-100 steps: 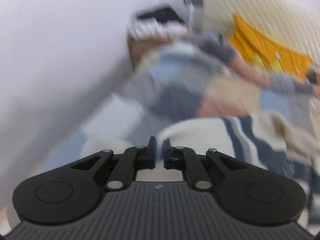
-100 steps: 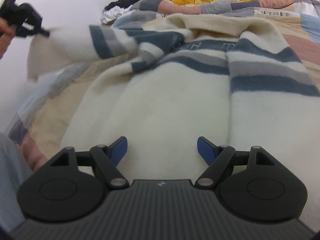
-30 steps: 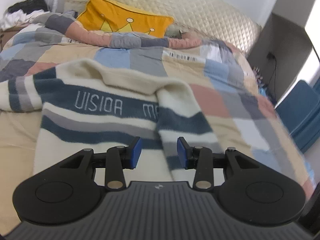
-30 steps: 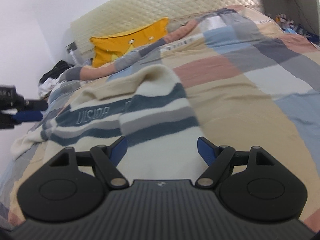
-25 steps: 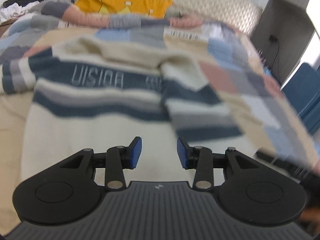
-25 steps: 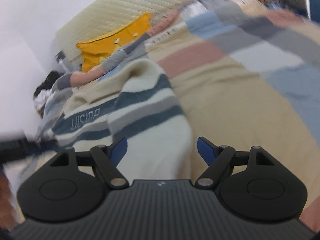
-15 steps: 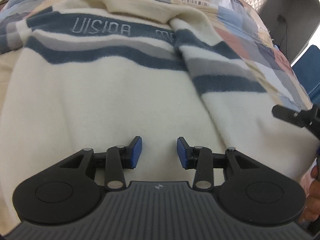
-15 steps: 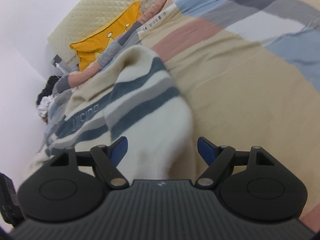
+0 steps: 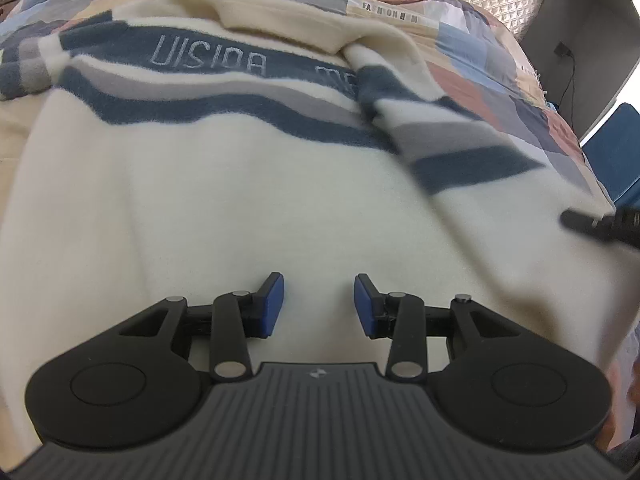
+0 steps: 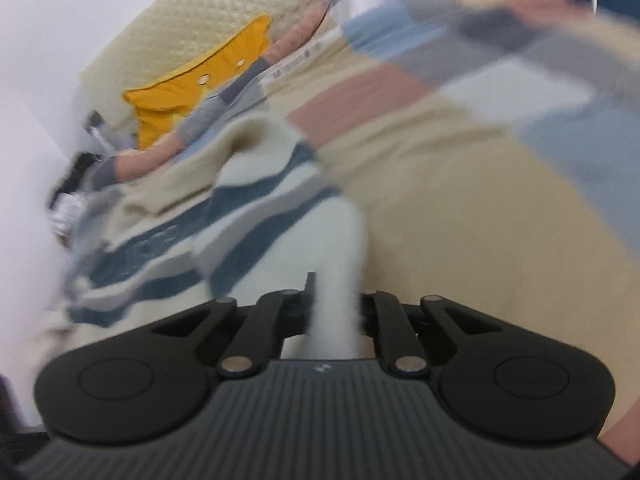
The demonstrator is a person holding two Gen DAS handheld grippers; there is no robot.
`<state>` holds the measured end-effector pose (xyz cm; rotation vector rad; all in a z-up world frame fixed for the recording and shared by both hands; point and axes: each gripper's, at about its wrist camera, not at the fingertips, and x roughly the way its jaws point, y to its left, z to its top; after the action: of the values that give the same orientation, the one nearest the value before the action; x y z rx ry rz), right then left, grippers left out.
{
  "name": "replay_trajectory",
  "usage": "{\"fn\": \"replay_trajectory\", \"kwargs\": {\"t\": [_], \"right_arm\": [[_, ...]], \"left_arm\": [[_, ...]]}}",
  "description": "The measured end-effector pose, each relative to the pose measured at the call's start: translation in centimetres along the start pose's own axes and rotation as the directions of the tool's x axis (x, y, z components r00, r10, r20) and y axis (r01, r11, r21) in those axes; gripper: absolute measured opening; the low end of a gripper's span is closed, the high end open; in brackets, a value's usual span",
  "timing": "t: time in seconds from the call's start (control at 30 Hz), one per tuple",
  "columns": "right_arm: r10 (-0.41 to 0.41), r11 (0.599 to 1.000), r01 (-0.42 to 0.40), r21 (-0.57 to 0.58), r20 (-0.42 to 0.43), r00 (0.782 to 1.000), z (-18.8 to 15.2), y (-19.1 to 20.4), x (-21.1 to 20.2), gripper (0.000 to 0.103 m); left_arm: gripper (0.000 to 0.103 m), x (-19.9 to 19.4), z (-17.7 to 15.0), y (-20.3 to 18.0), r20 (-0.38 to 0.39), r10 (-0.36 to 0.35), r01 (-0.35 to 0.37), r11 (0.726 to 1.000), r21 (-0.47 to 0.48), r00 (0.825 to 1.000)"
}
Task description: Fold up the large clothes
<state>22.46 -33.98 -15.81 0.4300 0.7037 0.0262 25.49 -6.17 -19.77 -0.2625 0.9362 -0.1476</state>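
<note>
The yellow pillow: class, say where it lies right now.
In the right wrist view the yellow pillow sits upper left, against the quilted headboard, at the far end of the patchwork quilt, beyond the striped sweater.

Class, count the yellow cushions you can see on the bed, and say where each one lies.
1. The yellow cushion lies at the head of the bed, against the quilted headboard, beyond the striped sweater. Others may be hidden outside the views.

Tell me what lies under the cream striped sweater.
The cream striped fleece sweater lies on a patchwork quilt in beige, blue and pink, which shows around its edges. The quilt beneath it is covered.
</note>
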Motion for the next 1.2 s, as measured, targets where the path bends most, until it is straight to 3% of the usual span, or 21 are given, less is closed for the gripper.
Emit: {"fn": "replay_trajectory", "kwargs": {"t": [0.1, 0.23, 0.37, 0.53, 0.67, 0.83, 1.1, 1.2], "right_arm": [[-0.057, 0.998, 0.058, 0.021, -0.015, 0.998, 2.8, -2.0, 0.6, 0.011], [-0.149, 0.989, 0.149, -0.024, -0.019, 0.989, 7.3, -3.3, 1.1, 0.01], [-0.275, 0.953, 0.281, -0.112, 0.063, 0.959, 13.6, -2.6, 1.0, 0.01], [-0.397, 0.884, 0.426, -0.19, 0.174, 0.901, 19.5, -1.7, 3.4, 0.011], [-0.45, 0.867, 0.47, -0.165, 0.147, 0.881, 20.1, -3.9, 7.6, 0.011], [-0.489, 0.866, 0.497, -0.058, 0.118, 0.864, 18.6, -8.1, 11.8, 0.012], [-0.443, 0.892, 0.451, -0.018, 0.158, 0.883, 17.6, -11.6, 15.1, 0.029], [-0.429, 0.903, 0.425, 0.066, 0.186, 0.884, 17.3, -12.2, 14.3, 0.047]], "left_arm": [[0.044, 0.2, -0.1, -0.5, -0.003, 0.014, -0.014, 0.999, 0.042, 1.0], [0.044, -0.1, 0.2, -0.3, -0.007, -0.004, 0.005, 1.0, 0.026, 1.0], [0.044, 0.2, 0.8, 0.3, -0.018, -0.037, 0.037, 0.999, -0.012, 0.999], [0.044, 0.4, 1.2, 0.3, -0.02, -0.06, 0.06, 0.998, -0.016, 0.998], [0.045, 0.5, 1.3, 0.3, -0.017, -0.119, 0.118, 0.993, -0.024, 0.993], [0.045, 1.2, 2.1, 0.4, 0.0, -0.177, 0.177, 0.984, -0.011, 0.984], [0.045, 3.4, 3.1, 0.8, 0.027, -0.201, 0.202, 0.979, -0.032, 0.979], [0.046, 3.6, 3.2, 0.7, 0.028, -0.198, 0.199, 0.979, -0.036, 0.98]]}}
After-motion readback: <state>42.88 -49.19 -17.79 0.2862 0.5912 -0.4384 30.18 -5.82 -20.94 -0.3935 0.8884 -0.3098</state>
